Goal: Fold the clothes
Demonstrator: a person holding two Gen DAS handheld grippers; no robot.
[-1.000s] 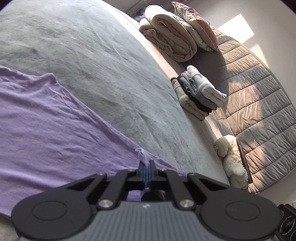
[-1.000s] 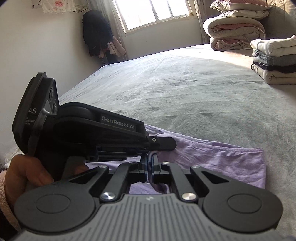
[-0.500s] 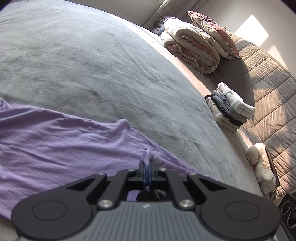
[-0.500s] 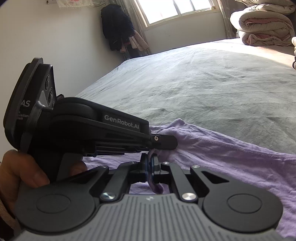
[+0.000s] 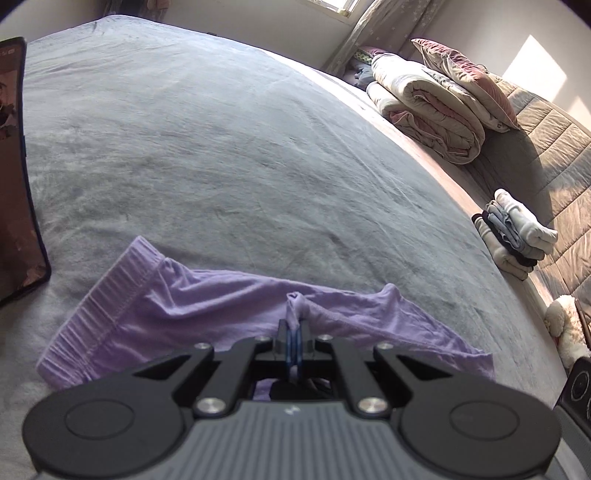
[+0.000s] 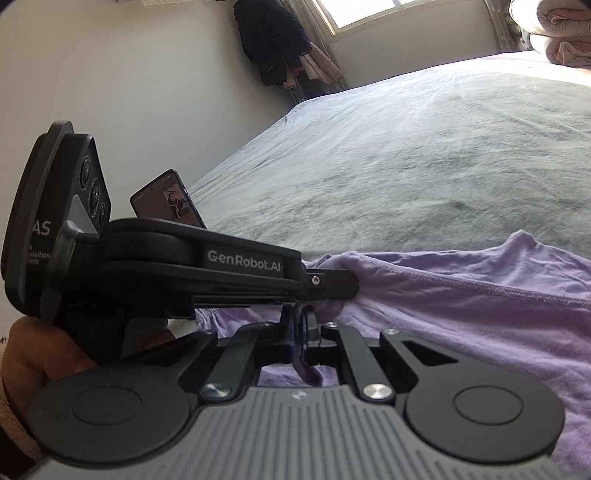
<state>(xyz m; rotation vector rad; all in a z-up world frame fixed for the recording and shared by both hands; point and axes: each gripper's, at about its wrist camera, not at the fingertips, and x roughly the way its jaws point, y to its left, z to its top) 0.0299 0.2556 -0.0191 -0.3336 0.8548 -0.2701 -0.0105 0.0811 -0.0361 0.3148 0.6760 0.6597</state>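
In the left wrist view, a phone with a lit screen is standing propped at the far left edge, well off to the left of the left gripper. Ahead and left of that gripper, the ribbed hem of the purple garment is lying flat on the grey bedspread. The left gripper's jaws are pressed together, pinching a small bunched peak of the purple fabric that is poking up between them. To the right of it the cloth is trailing off toward a wrinkled edge. Farther right and ahead, only this view is showing a stack of folded clothes by the quilted headboard, a rolled duvet with a pillow on top, and a white plush toy low at the right.

In the right wrist view, a hand is gripping the left gripper's handle at the far left, something the other camera is not catching. That tool's body, lettered "GenRobot.AI", is crossing just ahead of the right gripper, with the phone peeking above it. The right gripper's jaws are also closed, nipping a fold of the same purple cloth that is hanging down between them, right beside the left tool's tip. To the right the garment is spreading across the bedspread. Dark clothes are hanging by the window far ahead.
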